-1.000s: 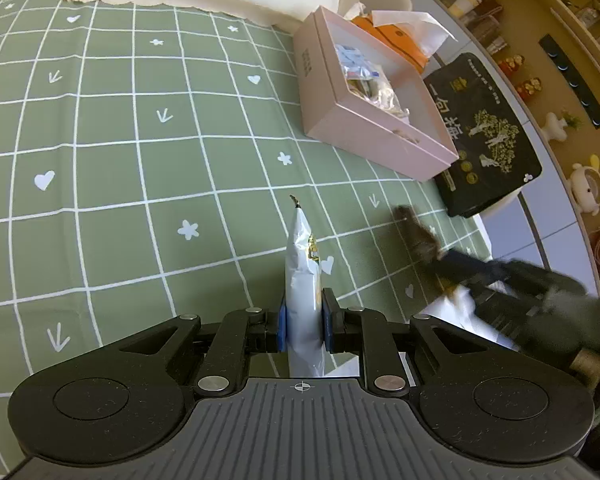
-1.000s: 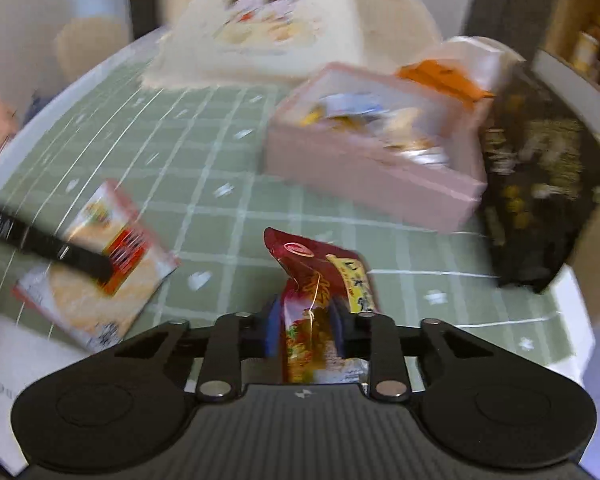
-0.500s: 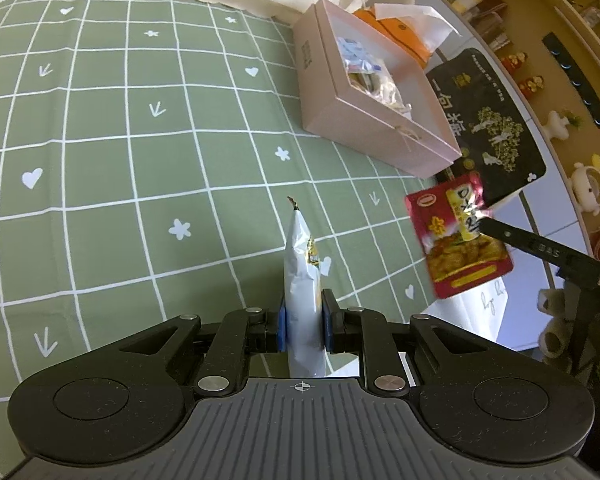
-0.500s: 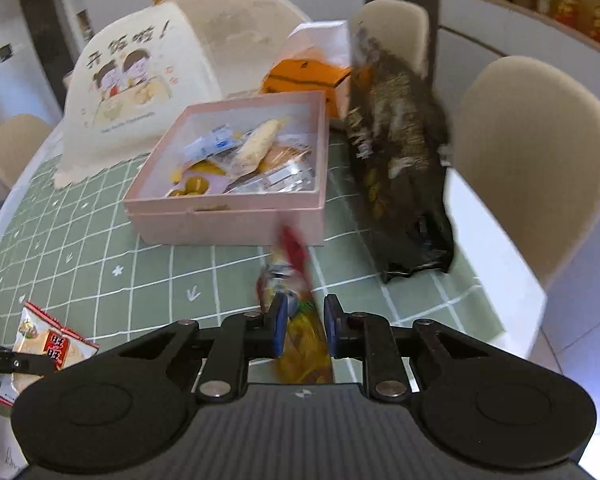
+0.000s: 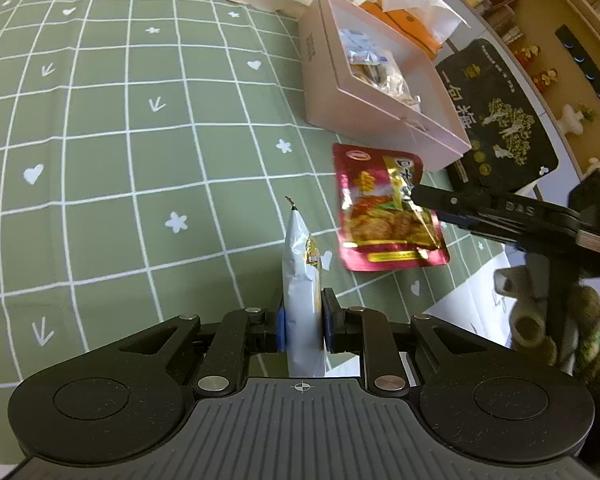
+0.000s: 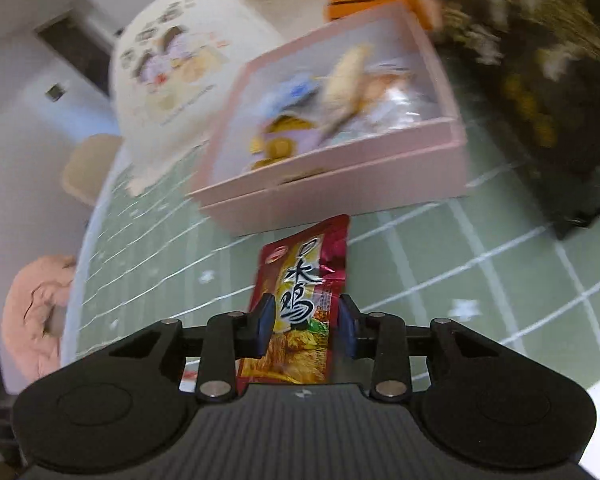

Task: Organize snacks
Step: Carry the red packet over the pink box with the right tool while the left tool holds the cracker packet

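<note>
Since a second ago the right gripper (image 6: 304, 330) has swung over from the near-left of the table to just in front of the pink box (image 6: 340, 184) – its jaws are opening now, with the red snack packet (image 6: 300, 308) between the pads, which look clear of it. Left gripper (image 5: 303, 326) is clenched on the silver snack pouch (image 5: 302, 280), held upright over the green checked tablecloth (image 5: 140, 140). That box, already holding wrapped snacks, sits far right beside a black bag (image 5: 500, 116).

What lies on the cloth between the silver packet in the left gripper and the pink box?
The red foil snack pouch, between the right gripper's opening jaws, lies between the silver packet and pink cardboard box; left wrist view.
</note>
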### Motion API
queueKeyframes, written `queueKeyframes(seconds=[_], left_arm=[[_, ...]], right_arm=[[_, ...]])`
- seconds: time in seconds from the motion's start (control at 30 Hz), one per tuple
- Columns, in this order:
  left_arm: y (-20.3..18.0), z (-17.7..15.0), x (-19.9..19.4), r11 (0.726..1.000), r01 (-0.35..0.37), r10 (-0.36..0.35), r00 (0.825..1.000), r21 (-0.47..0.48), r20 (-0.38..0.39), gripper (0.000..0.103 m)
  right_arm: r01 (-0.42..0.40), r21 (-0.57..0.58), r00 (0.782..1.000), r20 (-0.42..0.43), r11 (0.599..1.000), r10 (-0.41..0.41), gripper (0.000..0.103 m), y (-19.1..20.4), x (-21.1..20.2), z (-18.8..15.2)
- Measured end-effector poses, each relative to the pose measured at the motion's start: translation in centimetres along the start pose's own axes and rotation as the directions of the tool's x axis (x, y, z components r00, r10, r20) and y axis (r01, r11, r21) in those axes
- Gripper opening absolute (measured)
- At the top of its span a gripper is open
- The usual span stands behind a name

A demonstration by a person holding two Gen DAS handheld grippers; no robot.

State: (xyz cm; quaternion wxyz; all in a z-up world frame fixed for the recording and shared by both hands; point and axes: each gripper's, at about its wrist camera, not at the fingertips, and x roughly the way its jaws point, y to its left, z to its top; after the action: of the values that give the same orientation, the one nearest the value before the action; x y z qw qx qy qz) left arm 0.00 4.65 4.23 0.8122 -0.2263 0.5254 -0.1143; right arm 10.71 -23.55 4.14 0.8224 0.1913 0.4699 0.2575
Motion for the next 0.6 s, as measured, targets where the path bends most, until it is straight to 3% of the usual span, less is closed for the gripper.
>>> queueKeyframes(seconds=[0.2,0.37,0.43,0.6], left_arm=[[0.0,0.4,0.6,1.0,0.012,-0.012,1.0,0.0,-0.006,0.021],[0.0,0.3,0.6,1.0,0.017,-0.017,1.0,0.014,-0.003,0.021],[0.0,0.2,0.5,1.0,0.018,-0.018,1.0,0.017,0.0,0.021],[0.3,0.1,0.5,1.0,0.03,-0.03,1.0,0.011,0.004,0.021]], right_arm=[[-0.076,-0.086,0.997,-0.004,0.993,0.076,0.033,5.2,-1.2,0.1],[0.02,-0.094,0.999,-0.042,0.995,-0.024,0.036,7.0,1.5,1.6],[0.046,-0.065,0.996,-0.075,0.997,-0.051,0.043,6.8,2.9,2.3],[0.068,-0.015,0.988,-0.136,0.998,-0.07,0.045,5.7,6.2,3.7]])
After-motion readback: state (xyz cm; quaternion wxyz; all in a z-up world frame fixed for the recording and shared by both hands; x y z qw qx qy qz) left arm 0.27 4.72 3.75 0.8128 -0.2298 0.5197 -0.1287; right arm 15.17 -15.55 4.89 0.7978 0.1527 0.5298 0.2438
